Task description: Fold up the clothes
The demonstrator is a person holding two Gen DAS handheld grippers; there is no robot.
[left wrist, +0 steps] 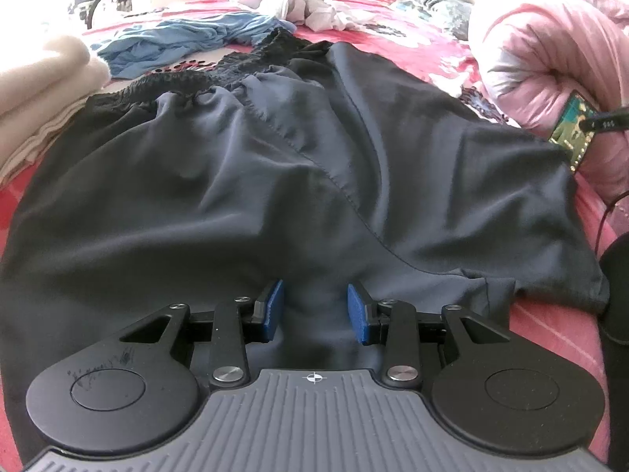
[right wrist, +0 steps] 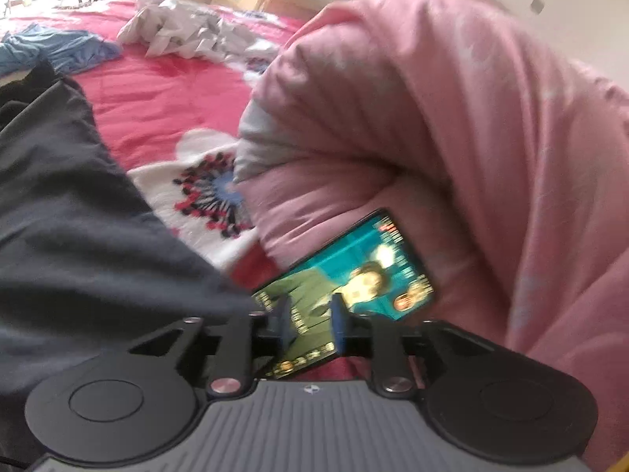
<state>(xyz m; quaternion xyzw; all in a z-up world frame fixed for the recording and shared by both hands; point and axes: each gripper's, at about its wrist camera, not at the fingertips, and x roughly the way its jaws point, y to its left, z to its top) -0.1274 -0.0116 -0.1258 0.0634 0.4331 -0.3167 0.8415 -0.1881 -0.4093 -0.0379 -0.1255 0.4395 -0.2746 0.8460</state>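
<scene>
My left claw (left wrist: 315, 311) has its blue pads apart with a bunched fold of the dark shorts (left wrist: 275, 181) between them; whether they press it I cannot tell. My right claw (right wrist: 310, 324) stands apart, holding nothing, over one lit phone (right wrist: 346, 279) leaning on the pink duvet (right wrist: 452, 137). The shorts lie spread along the bed's near edge. Both views show two more garments on the red bedspread (right wrist: 165, 98): one blue (left wrist: 188, 41), one pale (right wrist: 188, 33). Only the left view shows cream towels (left wrist: 47, 90), cut off. The right view is blurred.
</scene>
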